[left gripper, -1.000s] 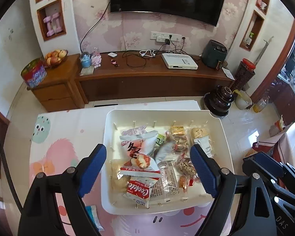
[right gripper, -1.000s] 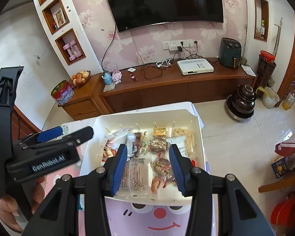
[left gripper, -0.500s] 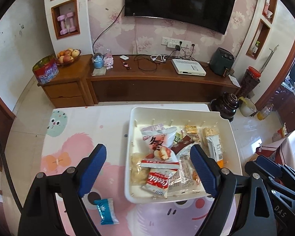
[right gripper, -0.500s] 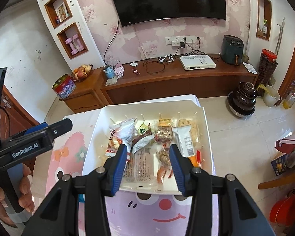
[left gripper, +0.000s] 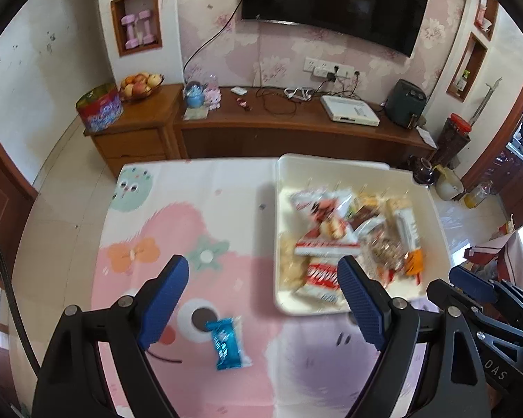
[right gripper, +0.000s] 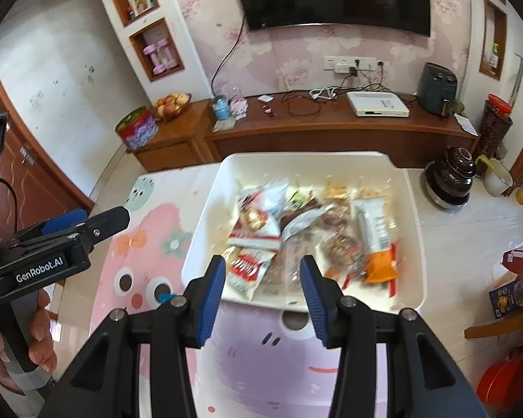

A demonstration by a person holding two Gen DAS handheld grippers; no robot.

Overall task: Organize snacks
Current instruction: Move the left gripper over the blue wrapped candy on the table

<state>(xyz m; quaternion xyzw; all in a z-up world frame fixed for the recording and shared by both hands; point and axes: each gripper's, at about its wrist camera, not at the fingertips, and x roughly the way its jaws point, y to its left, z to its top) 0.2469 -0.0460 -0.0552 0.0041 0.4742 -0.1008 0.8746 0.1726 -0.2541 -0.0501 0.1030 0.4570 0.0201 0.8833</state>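
Left view alone shows whole blue packet (left gripper: 227, 343).

So the tray (left gripper: 279, 230) sits on the counter's (left gripper: 191, 209) right side, snacks (left gripper: 334, 240) piled in it, and one lone packet (left gripper: 226, 343) lies near-left of it.

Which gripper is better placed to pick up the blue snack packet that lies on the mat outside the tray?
Probably the left gripper: it is open, with the blue snack packet just below its fingers. The right gripper points at the white tray.
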